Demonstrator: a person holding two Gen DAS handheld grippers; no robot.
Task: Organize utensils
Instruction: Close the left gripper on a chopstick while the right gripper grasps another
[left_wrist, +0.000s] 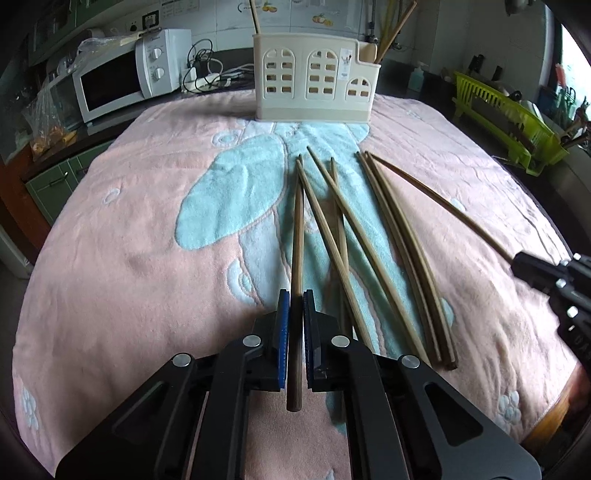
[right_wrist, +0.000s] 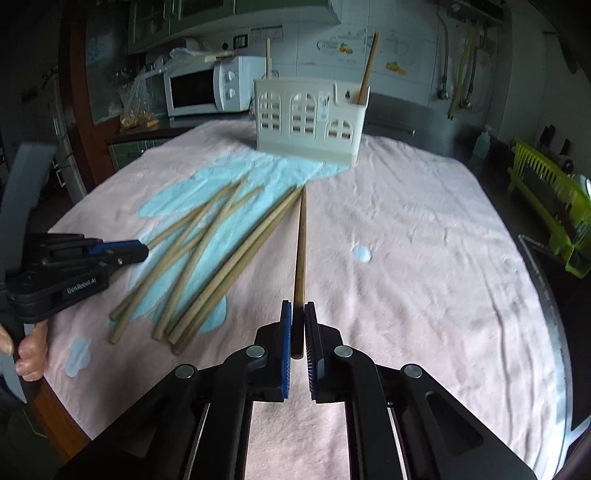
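Note:
Several wooden chopsticks (left_wrist: 369, 236) lie fanned out on a pink and blue towel (left_wrist: 129, 240). My left gripper (left_wrist: 296, 299) is shut on one brown chopstick (left_wrist: 298, 229), which runs forward between its blue pads. My right gripper (right_wrist: 298, 310) is shut on another chopstick (right_wrist: 301, 243) that points toward the cream utensil holder (right_wrist: 308, 120). That holder (left_wrist: 314, 79) stands at the towel's far edge with a few chopsticks upright in it. The right gripper (left_wrist: 524, 264) shows at the right edge of the left wrist view, and the left gripper (right_wrist: 142, 251) at the left of the right wrist view.
A white microwave (left_wrist: 122, 74) and cables sit on the counter at the back left. A green dish rack (left_wrist: 513, 122) stands at the right. A hand (right_wrist: 29, 354) holds the left gripper's handle. The right half of the towel (right_wrist: 424, 258) is bare.

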